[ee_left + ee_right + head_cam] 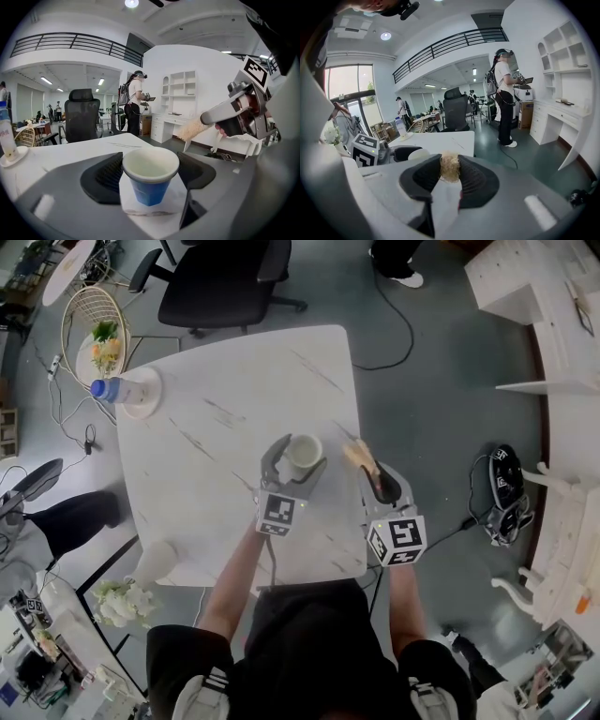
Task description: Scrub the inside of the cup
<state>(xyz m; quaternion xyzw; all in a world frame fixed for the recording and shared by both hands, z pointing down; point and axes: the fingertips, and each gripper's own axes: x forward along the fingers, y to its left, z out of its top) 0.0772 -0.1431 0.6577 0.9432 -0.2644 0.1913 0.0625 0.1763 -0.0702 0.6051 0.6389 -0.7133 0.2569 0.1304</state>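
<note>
blue paper cup with white inside [150,188] sits pinched between left gripper [300,457] jaws, over white marble table [234,381]. right gripper [449,174] jaws clamp tan fibrous scrubber [359,456] at cup's 3 o'clock, apart from it. scrubbing looks unstarted, all still to do.

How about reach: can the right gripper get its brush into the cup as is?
Likely yes. The cup stands upright, mouth open, in the left gripper; the right gripper holds the brush just beside it, with nothing between them.
</note>
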